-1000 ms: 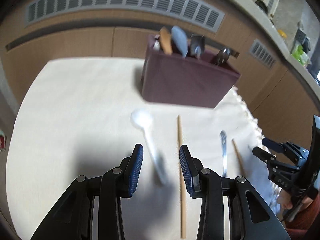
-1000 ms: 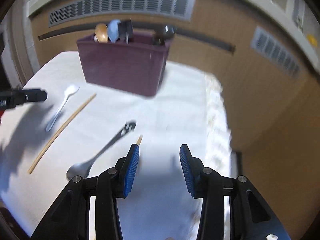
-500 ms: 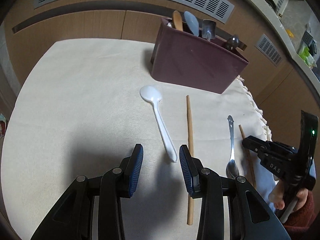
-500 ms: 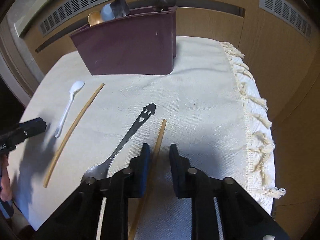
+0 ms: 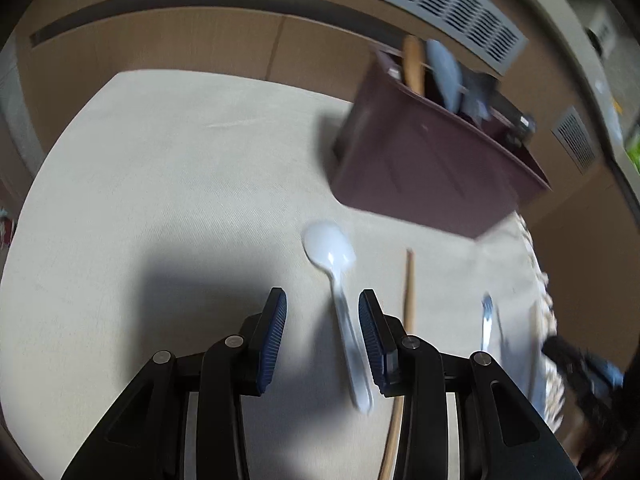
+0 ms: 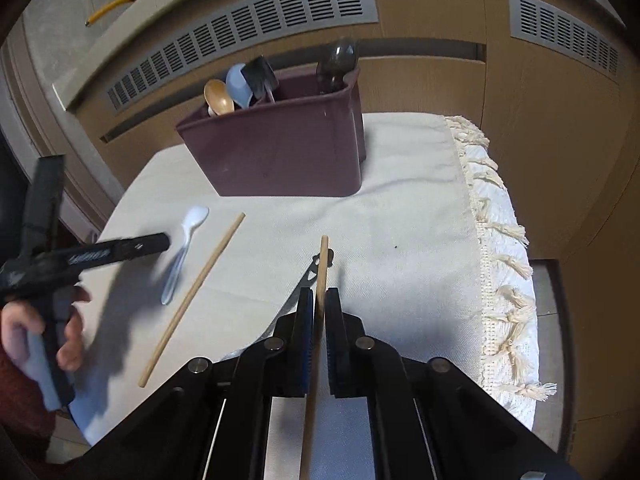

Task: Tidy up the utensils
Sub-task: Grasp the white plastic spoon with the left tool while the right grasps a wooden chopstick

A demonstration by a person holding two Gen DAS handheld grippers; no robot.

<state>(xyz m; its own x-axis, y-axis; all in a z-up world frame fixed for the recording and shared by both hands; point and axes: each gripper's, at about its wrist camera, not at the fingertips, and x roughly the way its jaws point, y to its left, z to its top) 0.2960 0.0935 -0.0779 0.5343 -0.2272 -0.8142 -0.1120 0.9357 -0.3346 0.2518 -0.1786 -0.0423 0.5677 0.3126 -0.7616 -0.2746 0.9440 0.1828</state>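
Note:
My right gripper (image 6: pixel 316 308) is shut on a wooden chopstick (image 6: pixel 321 264) and holds it lifted, its tip toward the maroon utensil holder (image 6: pixel 280 152). A metal spoon (image 6: pixel 308 274) lies under it. My left gripper (image 5: pixel 322 320) is open, low over the cloth, with the white plastic spoon (image 5: pixel 340 288) lying between its fingers. A second chopstick (image 5: pixel 408 300) lies just right of that spoon. In the right wrist view the white spoon (image 6: pixel 186 248) and second chopstick (image 6: pixel 196 292) lie left of centre, with the left gripper (image 6: pixel 120 250) beside them.
The holder (image 5: pixel 420 168) holds a wooden spoon (image 6: pixel 218 98), a blue spoon and dark utensils. A cream cloth (image 6: pixel 400 220) covers the table, with a fringed edge (image 6: pixel 504 280) at the right. Wooden cabinets with vents stand behind.
My right gripper closed on the chopstick and lifted it off the cloth. My left gripper moved forward so the white spoon's handle now lies between its open fingers.

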